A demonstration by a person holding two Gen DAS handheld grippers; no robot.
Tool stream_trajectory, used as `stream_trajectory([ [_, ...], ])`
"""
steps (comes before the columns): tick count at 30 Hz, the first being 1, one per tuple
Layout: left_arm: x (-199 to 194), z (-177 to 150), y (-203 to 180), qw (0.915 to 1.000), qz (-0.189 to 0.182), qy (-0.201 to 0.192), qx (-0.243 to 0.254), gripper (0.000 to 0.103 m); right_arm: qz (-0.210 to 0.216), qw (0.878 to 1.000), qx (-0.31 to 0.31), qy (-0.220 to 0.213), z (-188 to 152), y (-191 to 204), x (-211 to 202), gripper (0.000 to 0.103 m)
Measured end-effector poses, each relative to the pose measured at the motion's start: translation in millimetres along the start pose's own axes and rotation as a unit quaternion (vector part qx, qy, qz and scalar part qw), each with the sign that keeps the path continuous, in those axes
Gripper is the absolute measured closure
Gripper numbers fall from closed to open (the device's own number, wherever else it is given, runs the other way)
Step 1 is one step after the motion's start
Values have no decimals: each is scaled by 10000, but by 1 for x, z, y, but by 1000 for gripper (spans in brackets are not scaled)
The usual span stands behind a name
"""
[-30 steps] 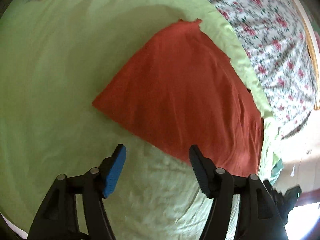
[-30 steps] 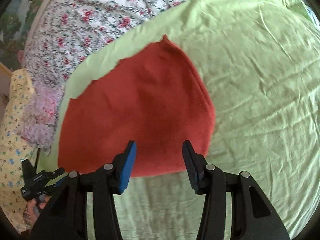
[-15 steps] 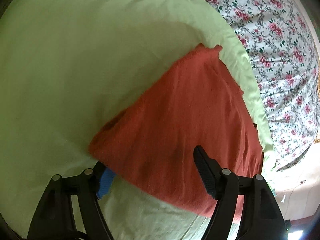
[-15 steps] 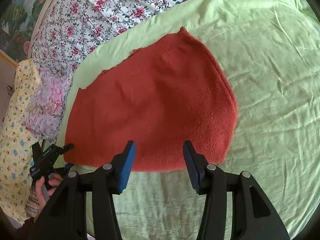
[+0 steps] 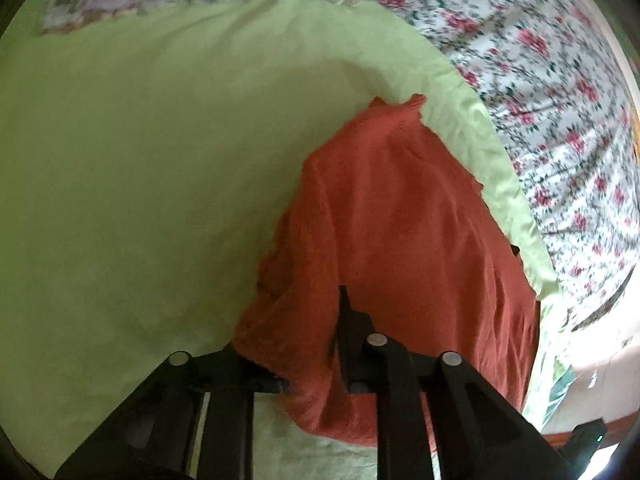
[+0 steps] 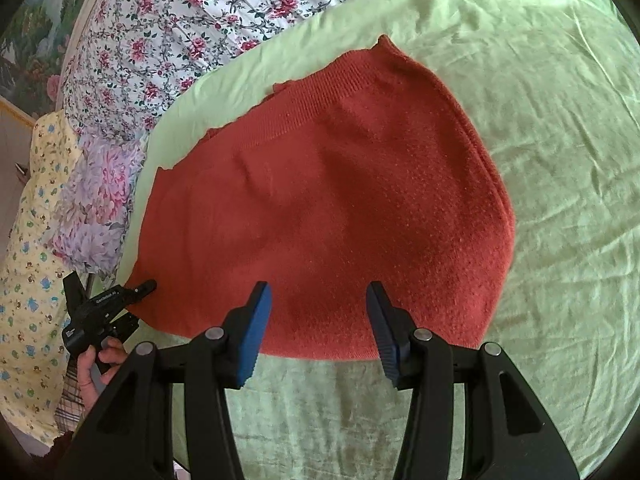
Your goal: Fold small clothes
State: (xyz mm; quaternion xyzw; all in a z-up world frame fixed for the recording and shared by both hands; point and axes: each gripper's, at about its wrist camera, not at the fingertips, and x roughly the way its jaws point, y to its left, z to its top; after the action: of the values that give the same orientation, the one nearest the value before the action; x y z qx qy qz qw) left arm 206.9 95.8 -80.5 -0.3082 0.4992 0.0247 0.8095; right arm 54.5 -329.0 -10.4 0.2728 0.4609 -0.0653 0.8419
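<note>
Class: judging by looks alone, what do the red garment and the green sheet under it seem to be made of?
Red garment: likely a knitted wool or acrylic, matte and slightly fuzzy, with a ribbed band along its far edge. Green sheet: probably thin woven cotton, smooth and matte, with fine creases.

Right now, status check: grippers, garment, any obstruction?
Left gripper just closed on red knit garment corner. Right gripper open, over its near edge. Garment flat on green sheet. Nothing in the way.
</note>
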Motion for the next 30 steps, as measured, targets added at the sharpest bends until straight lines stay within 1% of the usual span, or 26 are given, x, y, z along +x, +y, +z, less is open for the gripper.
stream_trajectory([
  [3,-10,-1,-17,9992,63,-135,370,91,41,10000,36,-15,2,0,0,52],
  [7,-31,-5,-53,9945,-113,-338,984,92,145,9998,123,-59,4,-2,-4,52],
  [10,-45,-17,-97,9850,-356,-465,1626,92,244,9995,146,-130,6,-5,-8,52],
  [13,-54,-35,-142,9714,-685,-506,2216,93,339,9990,216,-187,9,-9,-12,52],
  [16,-50,-60,-185,9561,-1049,-344,2715,93,385,9985,281,-279,14,-15,-17,52],
  [17,-47,-70,-196,9516,-1092,-275,2861,92,405,9982,311,-301,15,-18,-18,52],
  [19,-33,-88,-213,9425,-1099,-106,3153,92,467,9975,425,-317,19,-25,-20,52],
  [20,-22,-100,-218,9360,-1052,5,3358,92,485,9971,495,-304,22,-29,-21,52],
  [22,3,-122,-224,9243,-796,209,3726,92,611,9958,643,-225,29,-37,-18,52],
  [25,26,-142,-224,9117,-479,360,4065,92,782,9939,779,-20,38,-43,-6,52],
  [27,26,-148,-218,9079,-436,337,4155,92,977,9916,838,150,46,-40,6,52],
  [29,24,-146,-215,9058,-423,308,4205,92,1145,9899,802,255,56,-32,19,50],
  [30,23,-145,-216,9052,-425,306,4217,92,1219,9892,756,291,61,-28,25,47],
])
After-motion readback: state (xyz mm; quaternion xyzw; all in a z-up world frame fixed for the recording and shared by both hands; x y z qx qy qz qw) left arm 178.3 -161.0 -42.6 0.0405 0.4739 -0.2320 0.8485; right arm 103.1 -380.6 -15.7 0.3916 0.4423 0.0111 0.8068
